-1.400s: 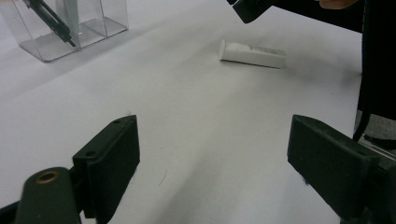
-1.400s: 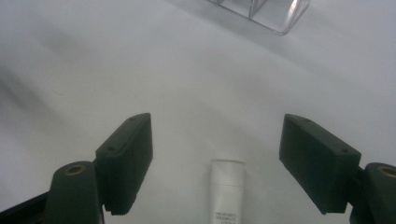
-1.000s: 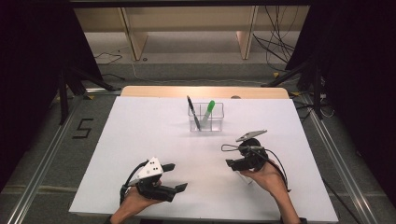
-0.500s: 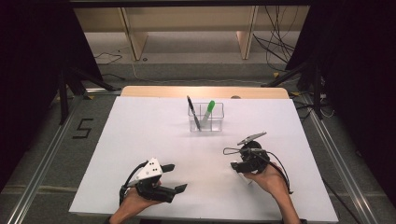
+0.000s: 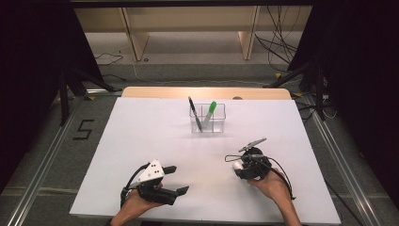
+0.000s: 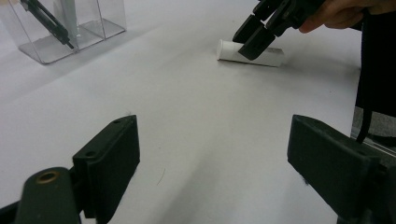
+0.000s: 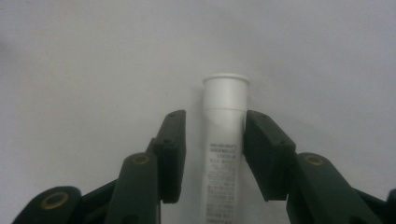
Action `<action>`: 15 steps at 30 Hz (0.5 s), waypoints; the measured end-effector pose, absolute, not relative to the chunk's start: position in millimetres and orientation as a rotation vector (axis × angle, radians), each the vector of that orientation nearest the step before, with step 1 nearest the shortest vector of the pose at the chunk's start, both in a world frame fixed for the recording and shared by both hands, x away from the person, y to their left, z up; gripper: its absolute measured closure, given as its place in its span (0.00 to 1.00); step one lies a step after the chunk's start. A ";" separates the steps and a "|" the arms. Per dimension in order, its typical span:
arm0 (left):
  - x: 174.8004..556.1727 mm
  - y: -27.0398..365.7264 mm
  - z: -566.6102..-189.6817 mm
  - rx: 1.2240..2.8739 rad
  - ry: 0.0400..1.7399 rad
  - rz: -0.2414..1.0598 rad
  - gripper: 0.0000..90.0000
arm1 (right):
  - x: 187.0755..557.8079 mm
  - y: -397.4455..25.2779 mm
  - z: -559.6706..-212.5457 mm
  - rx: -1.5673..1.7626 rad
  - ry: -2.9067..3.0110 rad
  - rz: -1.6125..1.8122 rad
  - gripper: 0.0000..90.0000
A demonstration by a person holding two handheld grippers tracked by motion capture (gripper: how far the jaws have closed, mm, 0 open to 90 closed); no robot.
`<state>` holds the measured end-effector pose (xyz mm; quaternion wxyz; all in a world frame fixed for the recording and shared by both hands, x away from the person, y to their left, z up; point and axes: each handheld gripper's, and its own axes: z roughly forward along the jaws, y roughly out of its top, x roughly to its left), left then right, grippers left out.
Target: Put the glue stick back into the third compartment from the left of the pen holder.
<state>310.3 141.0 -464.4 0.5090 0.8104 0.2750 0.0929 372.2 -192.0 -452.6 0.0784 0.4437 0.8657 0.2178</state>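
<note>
A lab-style recording bay: a white table stands on grey carpet between metal floor rails, hemmed by black curtains. A taped number five marks the floor beside the table's left edge, and cables trail beyond its far edge.

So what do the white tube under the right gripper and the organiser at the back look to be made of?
The white tube looks like matte plastic: an opaque, even surface with a moulded rim at its end and small print along the side. The organiser looks like clear hard plastic, perhaps acrylic: its walls are see-through with glossy edges, and the black pen and green marker show through them.
</note>
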 end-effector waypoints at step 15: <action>310.1 140.1 -464.8 1.952 0.662 0.222 0.18 | 376.4 -185.1 -463.6 1.341 2.564 0.553 0.72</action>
